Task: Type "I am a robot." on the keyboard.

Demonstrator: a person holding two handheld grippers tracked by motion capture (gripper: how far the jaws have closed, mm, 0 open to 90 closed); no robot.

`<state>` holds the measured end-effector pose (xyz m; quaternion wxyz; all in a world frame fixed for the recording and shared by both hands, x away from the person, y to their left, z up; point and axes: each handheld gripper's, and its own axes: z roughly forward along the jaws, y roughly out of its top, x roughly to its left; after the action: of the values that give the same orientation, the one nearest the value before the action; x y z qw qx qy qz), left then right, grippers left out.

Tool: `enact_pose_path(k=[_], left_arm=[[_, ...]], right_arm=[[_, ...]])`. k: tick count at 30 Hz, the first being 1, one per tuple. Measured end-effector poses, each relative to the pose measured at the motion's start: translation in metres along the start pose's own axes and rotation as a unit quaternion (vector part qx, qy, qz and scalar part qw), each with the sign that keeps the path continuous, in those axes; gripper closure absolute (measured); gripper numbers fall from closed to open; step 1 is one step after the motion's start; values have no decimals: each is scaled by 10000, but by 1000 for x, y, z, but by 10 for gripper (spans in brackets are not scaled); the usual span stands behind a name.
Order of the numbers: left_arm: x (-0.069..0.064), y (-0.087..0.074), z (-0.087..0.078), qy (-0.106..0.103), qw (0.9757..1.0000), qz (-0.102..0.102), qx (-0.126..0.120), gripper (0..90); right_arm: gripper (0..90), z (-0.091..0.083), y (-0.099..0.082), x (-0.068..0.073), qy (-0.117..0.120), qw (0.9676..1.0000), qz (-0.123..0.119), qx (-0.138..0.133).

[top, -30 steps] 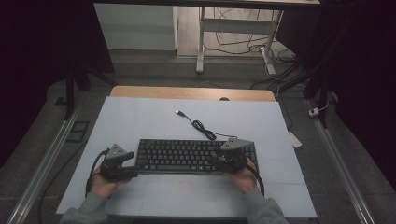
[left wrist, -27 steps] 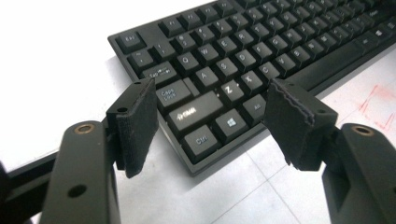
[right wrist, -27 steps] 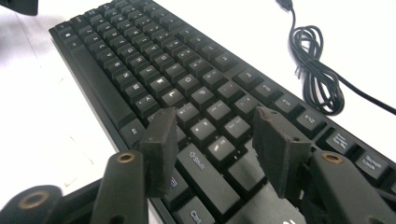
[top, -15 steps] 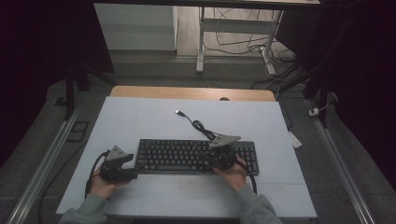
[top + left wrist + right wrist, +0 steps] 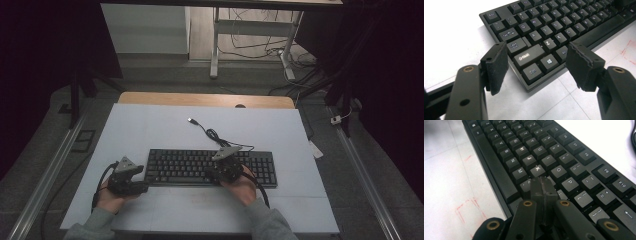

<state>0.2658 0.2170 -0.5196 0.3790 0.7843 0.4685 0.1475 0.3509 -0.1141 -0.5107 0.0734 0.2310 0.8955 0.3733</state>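
Note:
A black keyboard [image 5: 200,167] lies across the near half of the white table [image 5: 150,130]. Its cable [image 5: 215,136] runs back to a loose USB plug [image 5: 191,120]. My left gripper [image 5: 142,182] stands open at the keyboard's left end. In the left gripper view, the left gripper [image 5: 536,50] has its jaws on either side of the keyboard's [image 5: 564,22] Shift and Ctrl corner, touching nothing. My right gripper [image 5: 210,172] is shut with nothing in it. In the right gripper view, the right gripper [image 5: 543,182] has its tips low over the keyboard [image 5: 524,145], just below K. I cannot tell whether they touch.
A strip of wooden tabletop [image 5: 205,100] shows behind the white surface. A small white tag [image 5: 316,149] lies off the table's right edge. Red pen marks [image 5: 466,212] are drawn on the table in front of the keyboard. Metal rails [image 5: 45,180] run along the floor on both sides.
My right gripper has moved left along the keyboard, from its right end to over the letter keys. The left gripper has stayed where it was.

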Motion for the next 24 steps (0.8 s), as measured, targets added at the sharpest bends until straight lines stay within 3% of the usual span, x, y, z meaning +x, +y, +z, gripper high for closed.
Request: enact_pose_path(k=[9,14,19,24], left_arm=[[0,0,0,-2,10000,-1,15,344],[0,0,0,-7,10000,9,-1,342],[0,0,0,-11,10000,7,10,341],[0,0,0,-8,10000,5,8,340]], right_arm=[[897,2,0,0,-1,10000,25,27],[897,-12,1,-2,-7,9994,55,-337],[894,-29,-6,-8,-196,9979,166,-587],[708,-46,-23,-16,-492,9957,369,-692]])
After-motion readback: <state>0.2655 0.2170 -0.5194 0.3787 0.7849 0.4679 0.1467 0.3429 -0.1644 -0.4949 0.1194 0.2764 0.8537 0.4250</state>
